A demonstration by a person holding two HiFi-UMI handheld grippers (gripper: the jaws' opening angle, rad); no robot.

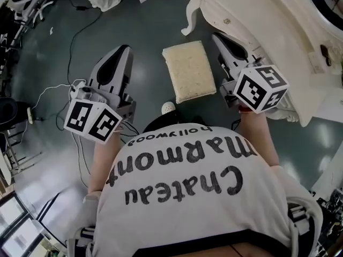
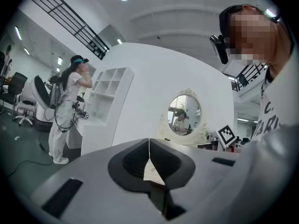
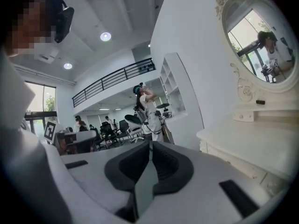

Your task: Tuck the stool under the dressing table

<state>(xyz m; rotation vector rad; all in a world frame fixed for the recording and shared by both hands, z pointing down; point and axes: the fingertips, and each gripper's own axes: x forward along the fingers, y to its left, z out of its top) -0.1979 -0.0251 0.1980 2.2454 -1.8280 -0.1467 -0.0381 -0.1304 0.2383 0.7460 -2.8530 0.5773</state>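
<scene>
stool [image 1: 188, 71], a cream nubbly rectangular cushion, stands on smooth grey floor [image 1: 144, 28] between left gripper [image 1: 121, 51] and right gripper [image 1: 218, 37], both closed and empty, its far edge near the carved white dressing table [image 1: 252, 15].

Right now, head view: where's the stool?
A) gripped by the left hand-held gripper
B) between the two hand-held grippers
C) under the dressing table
B: the stool stands between the left hand-held gripper and the right hand-held gripper, not under the dressing table.
</scene>
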